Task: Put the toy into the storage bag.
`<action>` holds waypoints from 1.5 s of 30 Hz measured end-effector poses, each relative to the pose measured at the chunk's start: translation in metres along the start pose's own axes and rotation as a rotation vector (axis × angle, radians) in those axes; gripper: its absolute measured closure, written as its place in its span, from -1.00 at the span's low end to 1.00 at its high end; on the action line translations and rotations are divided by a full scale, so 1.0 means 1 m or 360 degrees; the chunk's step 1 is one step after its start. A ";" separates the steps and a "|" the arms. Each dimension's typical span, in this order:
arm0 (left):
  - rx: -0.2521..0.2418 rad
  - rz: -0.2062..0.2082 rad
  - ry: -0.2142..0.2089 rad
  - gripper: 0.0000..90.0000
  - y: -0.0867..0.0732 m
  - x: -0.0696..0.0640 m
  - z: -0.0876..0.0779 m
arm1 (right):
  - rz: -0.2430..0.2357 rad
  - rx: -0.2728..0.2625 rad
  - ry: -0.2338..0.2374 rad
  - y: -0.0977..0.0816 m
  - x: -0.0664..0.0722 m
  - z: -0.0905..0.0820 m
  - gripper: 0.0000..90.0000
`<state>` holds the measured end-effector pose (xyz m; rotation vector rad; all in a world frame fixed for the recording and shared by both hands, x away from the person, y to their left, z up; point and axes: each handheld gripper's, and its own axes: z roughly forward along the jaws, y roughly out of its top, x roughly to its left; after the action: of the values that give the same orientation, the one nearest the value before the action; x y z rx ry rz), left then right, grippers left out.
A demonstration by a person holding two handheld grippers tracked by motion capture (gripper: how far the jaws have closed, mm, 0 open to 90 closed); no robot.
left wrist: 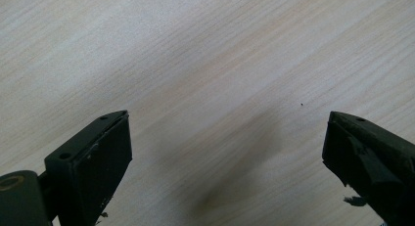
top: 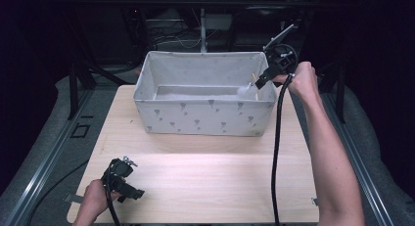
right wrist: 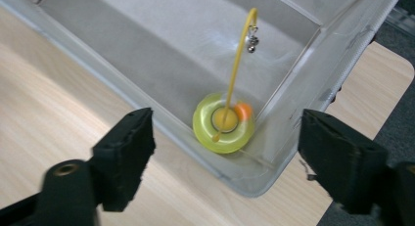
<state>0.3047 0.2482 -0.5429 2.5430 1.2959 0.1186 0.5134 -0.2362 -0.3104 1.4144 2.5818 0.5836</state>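
Left gripper point(top: 138, 193) sits low over the wooden table point(top: 205, 182) at about 7 o'clock of the high view, held by the left hand point(top: 93, 199). Its jaws stand wide apart in the left gripper view, bare wood grain between them, nothing pinched. Its cable trails off the near edge.

Farther off, at centre toward 12 o'clock, a grey fabric bin point(top: 205, 116) with a small dark pattern stands on the table, open at the top.

Right gripper point(top: 261, 81) is held by the right hand point(top: 301, 81) at about 1 o'clock, above the bin's right near corner, tilted down into it. Its jaws are spread wide in the right gripper view and grip nothing. A black cable point(top: 277, 152) hangs from it across the table.

Between those jaws, farther down, a yellow-green ring toy point(right wrist: 224, 123) lies on the bin floor point(right wrist: 161, 64), tucked into the corner, with an orange bead point(right wrist: 242, 111) at its rim. A thin yellow stem point(right wrist: 238, 59) rises from its middle, curving at the top, with a small metal bell point(right wrist: 252, 42) hanging there.
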 end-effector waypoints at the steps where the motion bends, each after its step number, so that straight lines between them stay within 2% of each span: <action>1: 0.0000 0.0000 0.0000 -0.90 0.000 0.000 0.000 | -0.0010 -0.0010 -0.0002 -0.001 0.003 -0.003 -0.67; 5: -0.0005 0.0000 0.0000 -0.90 0.000 0.000 0.000 | -0.0050 -0.0045 0.0015 -0.008 0.014 -0.015 -0.73; 7: -0.0004 0.0002 -0.0001 -0.90 0.000 0.000 0.000 | -0.0093 -0.0051 -0.0011 -0.011 0.021 -0.020 -0.80; 8: -0.0004 0.0003 -0.0003 -0.90 0.000 0.000 0.000 | -0.0093 -0.0051 -0.0011 -0.011 0.021 -0.020 -0.80; 12: -0.0003 0.0003 -0.0001 -0.90 0.000 0.000 0.000 | -0.0165 -0.0062 -0.0019 -0.023 0.036 -0.027 -0.89; 19: 0.0002 -0.0003 0.0000 -0.90 0.000 -0.001 0.000 | -0.0199 -0.0082 -0.0008 -0.042 0.044 -0.029 -1.00; 24: 0.0003 0.0004 0.0001 -0.90 0.000 -0.001 0.000 | -0.0228 -0.0107 -0.0008 -0.061 0.051 -0.028 -1.00; 26: 0.0000 -0.0003 0.0006 -0.90 0.000 0.000 0.000 | -0.0243 -0.0116 -0.0007 -0.076 0.056 -0.026 -1.00; 27: 0.0000 -0.0003 0.0006 -0.90 0.000 0.000 0.000 | -0.0243 -0.0116 -0.0007 -0.076 0.056 -0.026 -1.00; 30: -0.0003 0.0002 0.0004 -0.90 0.000 -0.001 0.000 | -0.0262 -0.0155 -0.0007 -0.095 0.064 -0.021 -1.00; 32: -0.0003 0.0003 0.0005 -0.90 0.000 -0.001 0.000 | -0.0262 -0.0160 -0.0008 -0.100 0.066 -0.019 -1.00; 37: 0.0000 0.0002 -0.0003 -0.90 0.001 0.001 0.001 | -0.0238 -0.0180 0.0012 -0.126 0.071 -0.004 -1.00; 42: -0.0003 0.0005 0.0000 -0.90 0.000 0.000 0.000 | -0.0208 -0.0154 0.0045 -0.140 0.072 0.011 -1.00; 43: -0.0004 0.0007 0.0001 -0.90 0.001 -0.001 0.000 | -0.0205 -0.0121 0.0043 -0.147 0.073 0.018 -1.00; 44: -0.0006 0.0007 0.0002 -0.90 0.001 -0.001 0.000 | -0.0205 -0.0121 0.0043 -0.147 0.073 0.018 -1.00; 45: -0.0007 0.0009 0.0005 -0.90 0.001 -0.002 0.000 | -0.0185 -0.0130 0.0055 -0.152 0.075 0.025 -1.00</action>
<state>0.3042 0.2457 -0.5423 2.5440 1.2884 0.1265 0.3611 -0.2406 -0.3894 1.2305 2.6125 0.6933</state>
